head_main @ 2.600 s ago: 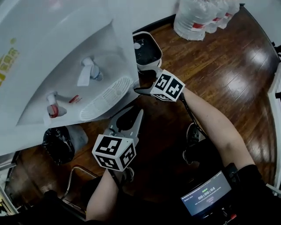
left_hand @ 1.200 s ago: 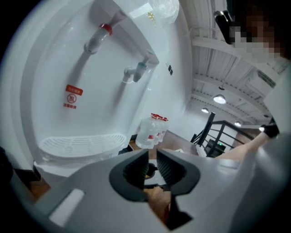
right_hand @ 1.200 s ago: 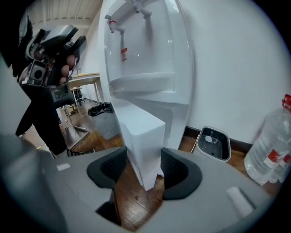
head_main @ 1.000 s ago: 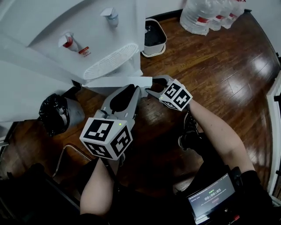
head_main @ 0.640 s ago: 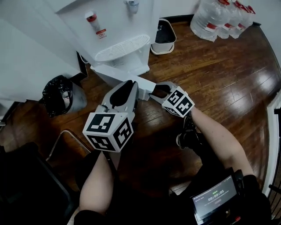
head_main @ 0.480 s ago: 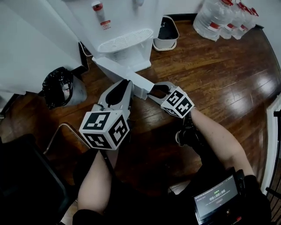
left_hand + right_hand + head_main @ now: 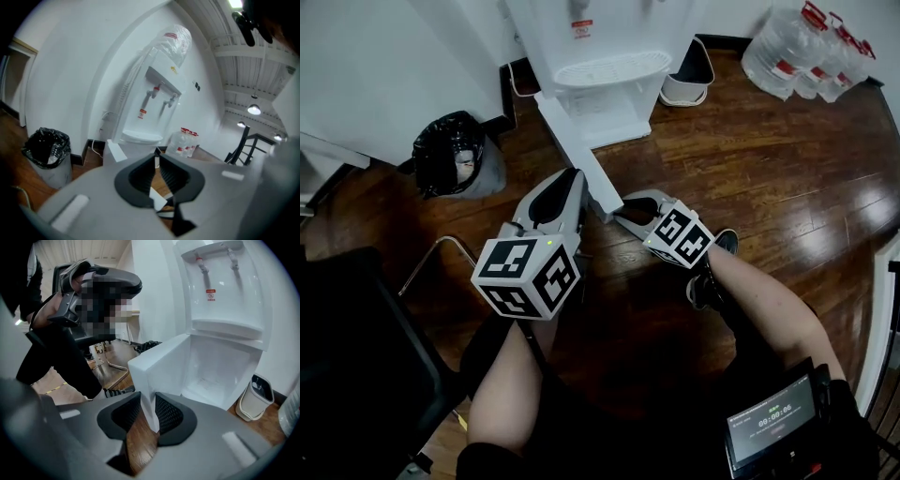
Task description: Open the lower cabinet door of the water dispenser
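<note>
The white water dispenser (image 7: 605, 56) stands at the top centre of the head view. Its lower cabinet door (image 7: 577, 150) is swung wide open toward me, and the white inside of the cabinet (image 7: 220, 376) shows in the right gripper view. My right gripper (image 7: 623, 203) is shut on the door's free edge (image 7: 150, 376); its jaws have just been closing, with that edge between the pads. My left gripper (image 7: 570, 175) hangs beside the door's outer face. Its jaws have just been closing too; the tips (image 7: 157, 157) almost meet and nothing is between them.
A bin with a black bag (image 7: 450, 155) stands left of the dispenser and a small white bin (image 7: 686, 80) to its right. Several water bottles (image 7: 806, 52) are at the top right. A metal chair frame (image 7: 431, 267) is at my left on the wooden floor.
The door has swung from nearly closed to wide open. Both grippers have drawn back from the dispenser with the door's free edge, and the dispenser now sits farther up the head view.
</note>
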### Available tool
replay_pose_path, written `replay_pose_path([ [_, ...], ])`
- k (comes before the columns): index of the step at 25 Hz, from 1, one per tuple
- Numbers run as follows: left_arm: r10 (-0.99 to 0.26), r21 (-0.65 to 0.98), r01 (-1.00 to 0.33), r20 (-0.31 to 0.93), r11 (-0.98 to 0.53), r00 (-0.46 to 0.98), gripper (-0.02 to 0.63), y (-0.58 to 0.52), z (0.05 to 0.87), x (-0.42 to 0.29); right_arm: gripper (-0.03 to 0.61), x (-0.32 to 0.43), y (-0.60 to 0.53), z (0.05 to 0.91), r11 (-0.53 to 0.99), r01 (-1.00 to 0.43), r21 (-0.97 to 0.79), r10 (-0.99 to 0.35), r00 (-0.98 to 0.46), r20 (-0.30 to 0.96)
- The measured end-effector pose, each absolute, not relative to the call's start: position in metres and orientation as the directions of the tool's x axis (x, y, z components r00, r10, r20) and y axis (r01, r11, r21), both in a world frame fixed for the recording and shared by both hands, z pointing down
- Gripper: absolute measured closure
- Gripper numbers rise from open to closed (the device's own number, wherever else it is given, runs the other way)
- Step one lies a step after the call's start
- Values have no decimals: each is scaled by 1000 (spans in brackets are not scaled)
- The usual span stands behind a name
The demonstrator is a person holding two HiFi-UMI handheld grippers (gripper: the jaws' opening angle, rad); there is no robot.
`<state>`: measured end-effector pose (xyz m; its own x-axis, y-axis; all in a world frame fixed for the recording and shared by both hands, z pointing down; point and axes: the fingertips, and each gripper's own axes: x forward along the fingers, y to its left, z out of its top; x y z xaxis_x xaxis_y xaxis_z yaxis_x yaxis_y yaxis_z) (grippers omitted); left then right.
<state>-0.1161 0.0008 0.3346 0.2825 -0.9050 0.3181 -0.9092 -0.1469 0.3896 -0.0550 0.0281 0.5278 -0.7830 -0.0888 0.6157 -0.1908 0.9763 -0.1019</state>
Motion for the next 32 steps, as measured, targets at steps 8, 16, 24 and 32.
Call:
replay_pose_path([
  [8, -950, 372, -928, 291, 2, 115, 563, 9, 321, -187, 491, -128, 74, 526, 990, -56, -132, 33, -802, 596],
  [16, -937, 339, -927, 348, 163, -37, 545, 27, 331, -245, 491, -213, 103, 515, 990, 18, -142, 96, -817, 569],
  [24, -945, 346, -904, 291, 253, -153, 541, 18, 313, -295, 489, -277, 103, 508, 991, 70, -113, 121, -823, 555],
  [32, -957, 329, -914, 238, 239, -164, 541, -2, 297, -318, 485, -338, 86, 506, 991, 93, -94, 129, -847, 516],
])
